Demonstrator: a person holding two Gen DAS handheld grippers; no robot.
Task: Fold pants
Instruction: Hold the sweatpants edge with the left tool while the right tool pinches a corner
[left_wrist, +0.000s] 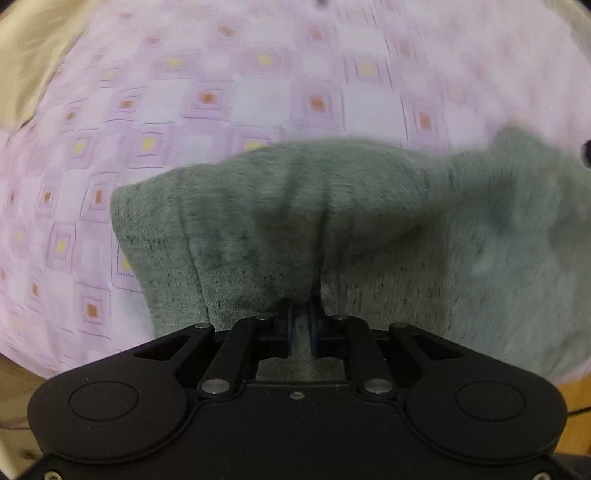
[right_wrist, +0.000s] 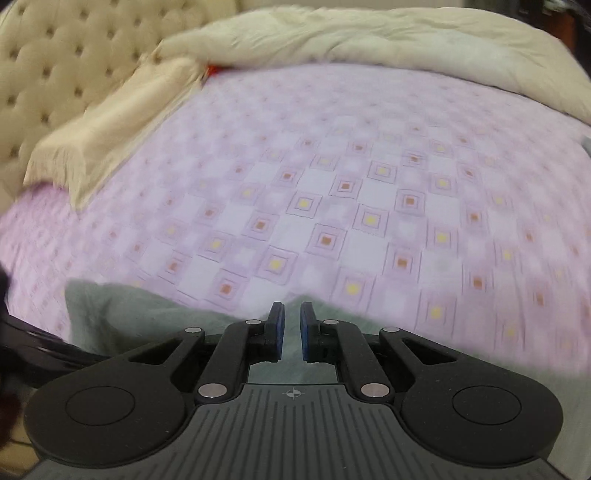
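The grey-green pants (left_wrist: 369, 229) lie bunched on the pink checked bedsheet (left_wrist: 258, 85). In the left wrist view, my left gripper (left_wrist: 302, 314) points straight down into them. Its blue pads pinch a fold of the cloth, creases run up from the narrow gap, and the cloth hides the fingertips. In the right wrist view, only an edge of the pants (right_wrist: 122, 317) shows, at the bottom left and under the fingers. My right gripper (right_wrist: 291, 308) hovers over that edge, jaws a little apart, with no cloth pressed between its pads.
A cream pillow (right_wrist: 110, 125) lies at the left by a tufted beige headboard (right_wrist: 55, 55). A cream duvet (right_wrist: 369, 40) is heaped along the far side. The bedsheet (right_wrist: 369, 184) spreads wide beyond the pants. Wooden floor (left_wrist: 576, 398) shows past the near edge.
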